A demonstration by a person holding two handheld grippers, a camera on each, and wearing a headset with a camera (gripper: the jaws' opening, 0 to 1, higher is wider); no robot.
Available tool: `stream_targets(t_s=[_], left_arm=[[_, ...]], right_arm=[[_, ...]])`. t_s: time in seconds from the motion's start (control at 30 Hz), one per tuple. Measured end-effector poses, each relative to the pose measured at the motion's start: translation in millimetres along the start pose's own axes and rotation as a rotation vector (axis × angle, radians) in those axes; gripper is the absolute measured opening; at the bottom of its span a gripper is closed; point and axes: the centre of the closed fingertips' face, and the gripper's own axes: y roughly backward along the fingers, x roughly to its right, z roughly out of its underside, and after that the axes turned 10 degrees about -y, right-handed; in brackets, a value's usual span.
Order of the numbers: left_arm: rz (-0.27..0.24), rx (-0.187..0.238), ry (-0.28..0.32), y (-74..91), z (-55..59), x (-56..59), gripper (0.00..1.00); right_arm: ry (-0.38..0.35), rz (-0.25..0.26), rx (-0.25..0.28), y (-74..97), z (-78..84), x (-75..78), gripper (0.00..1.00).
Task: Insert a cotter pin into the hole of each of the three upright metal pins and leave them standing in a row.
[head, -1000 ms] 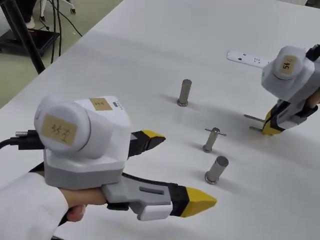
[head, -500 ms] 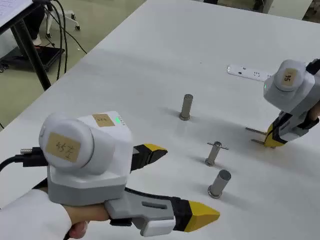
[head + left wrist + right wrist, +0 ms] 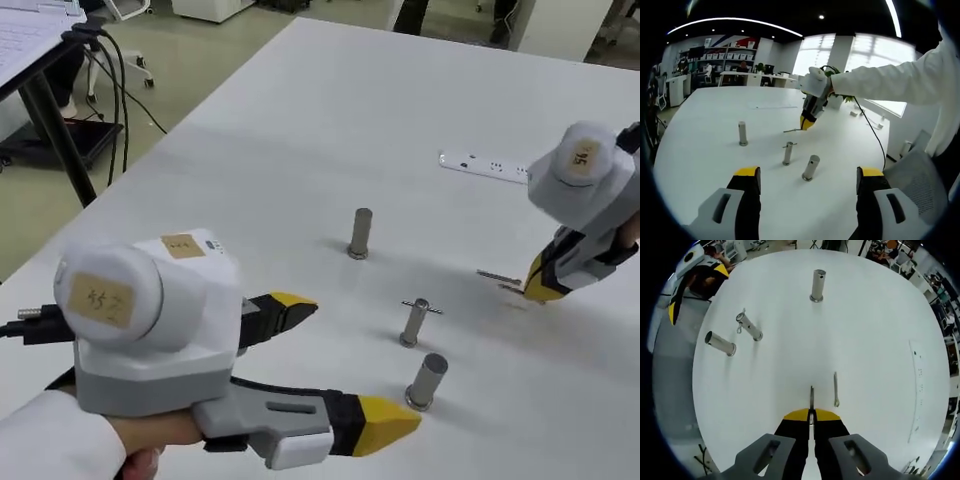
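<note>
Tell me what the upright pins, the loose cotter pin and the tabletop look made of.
Upright pins: metal, probably steel, dull grey with soft highlights.
Loose cotter pin: thin grey metal wire; finish too small to judge.
Tabletop: smooth matte white, likely laminate or painted board; the look leaves it open.

Your right gripper [image 3: 533, 287] was cut off at the head view's right edge. Its jaws hid the gripped end of the cotter pin [image 3: 811, 399].
</note>
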Motion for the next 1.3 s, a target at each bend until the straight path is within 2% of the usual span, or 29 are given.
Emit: stream_targets(t_s=[0.2, 0.37, 0.53, 0.57, 0.6, 0.67, 0.73, 0.87, 1.0, 1.1, 1.2, 1.23, 1.3], left_arm=[[-0.009, 0.011, -0.002, 1.8, -7.5, -2.9, 0.75], [-0.011, 0.028, 0.005, 0.4, -14.6, -4.9, 0.74], [-0.009, 0.039, 0.007, -2.5, -21.9, -6.4, 0.72], [-0.01, 0.039, 0.003, -3.0, -23.0, -6.9, 0.71], [-0.014, 0.041, -0.005, -3.9, -25.0, -8.2, 0.71], [-0.014, 0.042, -0.012, -5.1, -27.6, -9.4, 0.71], [-0.01, 0.045, -0.02, -6.3, -30.6, -9.7, 0.69], [-0.004, 0.057, -0.019, -9.0, -37.0, -10.1, 0.66], [0.003, 0.073, 0.02, -14.1, -43.5, -10.8, 0.64], [0.012, 0.069, 0.017, -18.4, -45.7, -10.6, 0.6], [0.018, 0.068, 0.022, -23.8, -49.5, -10.1, 0.6], [0.016, 0.068, 0.023, -25.4, -50.2, -10.6, 0.6], [0.019, 0.068, 0.022, -29.2, -51.6, -10.4, 0.59]], right_arm=[[0.042, 0.058, 0.057, 19.2, -2.8, -2.0, 0.0], [0.061, 0.075, 0.068, 28.6, 1.8, -9.1, 0.0], [0.083, 0.106, 0.118, 42.8, -2.0, -15.1, 0.0], [0.082, 0.111, 0.128, 41.1, -2.0, -6.6, 0.0], [0.082, 0.115, 0.137, 42.4, -2.3, -6.4, 0.0], [0.088, 0.134, 0.16, 47.6, -4.4, -9.5, 0.0], [0.091, 0.155, 0.19, 49.7, -5.6, -3.2, 0.0], [0.089, 0.186, 0.254, 60.0, -10.0, -15.9, 0.0], [0.096, 0.23, 0.306, 66.6, -11.7, -25.7, 0.0], [0.118, 0.269, 0.345, 71.8, -14.3, -32.9, 0.0], [0.116, 0.307, 0.382, 77.0, -16.2, -27.2, 0.0], [0.106, 0.314, 0.408, 79.5, -19.0, -28.4, 0.0], [0.114, 0.325, 0.42, 82.1, -20.6, -33.3, 0.0]])
